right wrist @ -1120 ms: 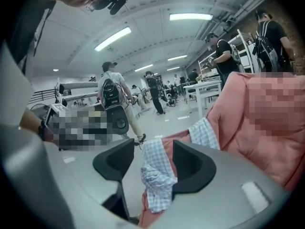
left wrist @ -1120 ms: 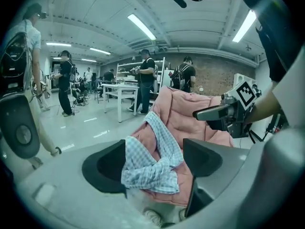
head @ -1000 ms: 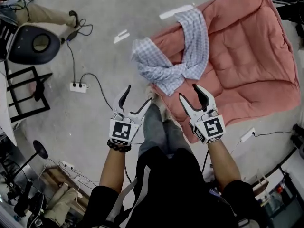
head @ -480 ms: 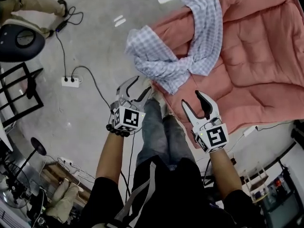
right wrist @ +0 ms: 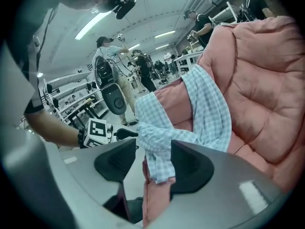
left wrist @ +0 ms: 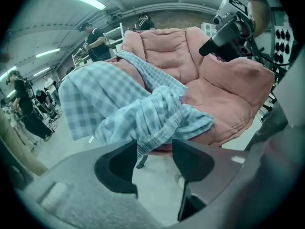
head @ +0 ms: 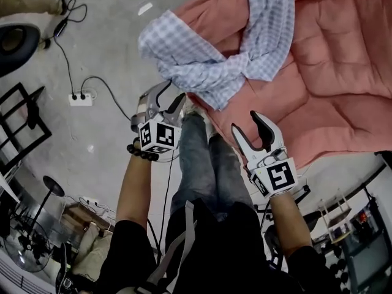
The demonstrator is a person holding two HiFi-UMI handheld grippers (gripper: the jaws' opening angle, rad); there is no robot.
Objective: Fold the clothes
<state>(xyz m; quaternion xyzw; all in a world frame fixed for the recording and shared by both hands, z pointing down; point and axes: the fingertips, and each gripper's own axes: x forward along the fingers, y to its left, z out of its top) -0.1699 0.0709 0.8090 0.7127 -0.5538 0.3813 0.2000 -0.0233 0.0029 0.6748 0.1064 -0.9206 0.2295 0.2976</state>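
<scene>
Right gripper (head: 247,122) agape near checked garment (head: 202,72), far end off-frame

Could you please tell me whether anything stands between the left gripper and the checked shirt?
Nothing visible does. Only bare floor lies between the left gripper and the checked shirt, whose edge hangs off the pink quilt. Its jaws have just been closing; they stand apart with nothing between them.

A blue-checked shirt (head: 208,60) lies crumpled over the near corner of a pink quilted mat (head: 343,72) on the grey floor (head: 92,60). The left gripper (head: 166,97), its jaws just narrowed with nothing between them, hangs beside the shirt's hem. The right gripper (head: 246,123) hovers, jaws apart, over the mat's edge.
</scene>
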